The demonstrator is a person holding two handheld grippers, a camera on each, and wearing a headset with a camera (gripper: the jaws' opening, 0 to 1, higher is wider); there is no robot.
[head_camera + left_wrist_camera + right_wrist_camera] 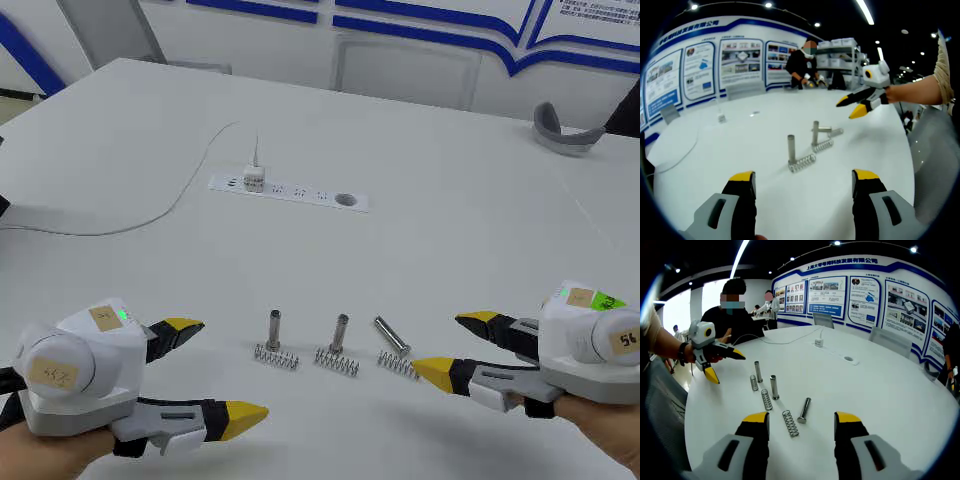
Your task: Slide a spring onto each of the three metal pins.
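Flanking three metal pins (340, 332) on the white table (450, 200), the left gripper (232, 367) and right gripper (437, 343) hovered with jaws spread and empty; two pins stood upright, the rightmost lay flat, and loose springs (337, 362) lay one before each.

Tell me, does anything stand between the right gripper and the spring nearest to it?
Nothing visible does. The nearest spring lies right at the tips of the open right gripper on the table. The lying pin rests beside that spring, not in the path.

"56" on label (625, 341) of right tool (438, 343)
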